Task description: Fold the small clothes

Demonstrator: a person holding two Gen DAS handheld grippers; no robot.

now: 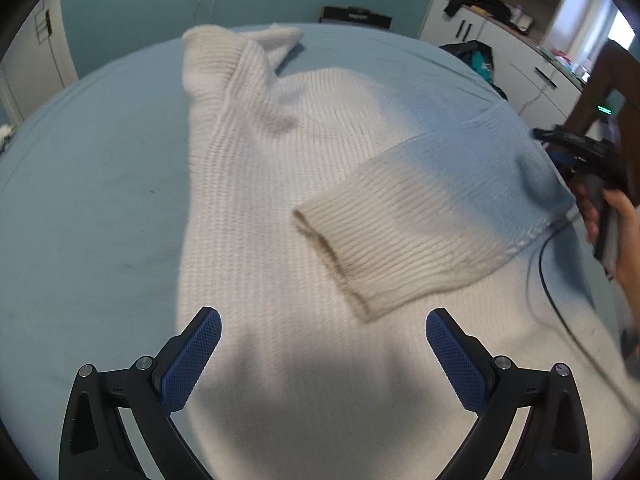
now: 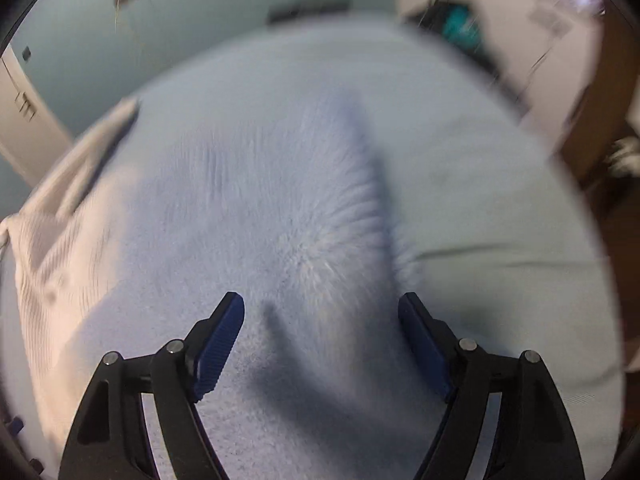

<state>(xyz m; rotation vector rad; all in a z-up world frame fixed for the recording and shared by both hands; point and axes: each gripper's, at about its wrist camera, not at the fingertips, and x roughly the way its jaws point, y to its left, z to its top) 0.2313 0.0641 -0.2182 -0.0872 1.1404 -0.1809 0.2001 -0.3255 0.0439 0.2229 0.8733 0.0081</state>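
Observation:
A white ribbed knit sweater (image 1: 288, 152) lies spread on a light blue bed. One sleeve (image 1: 404, 228) is folded across its body, the cuff pointing to the lower left. The other sleeve (image 1: 244, 56) lies bunched at the far side. My left gripper (image 1: 324, 316) is open and empty, just above the sweater's near part. My right gripper (image 2: 322, 300) is open over the sweater (image 2: 260, 216); its view is blurred. It also shows at the right edge of the left wrist view (image 1: 588, 156), held in a hand beside the sweater's right edge.
The bed sheet (image 1: 92, 184) is bare left of the sweater. A black cable (image 1: 548, 276) trails over the sweater's right side. White cabinets with clothes on top (image 1: 492, 28) stand at the back right. A dark box (image 1: 356, 16) sits behind the bed.

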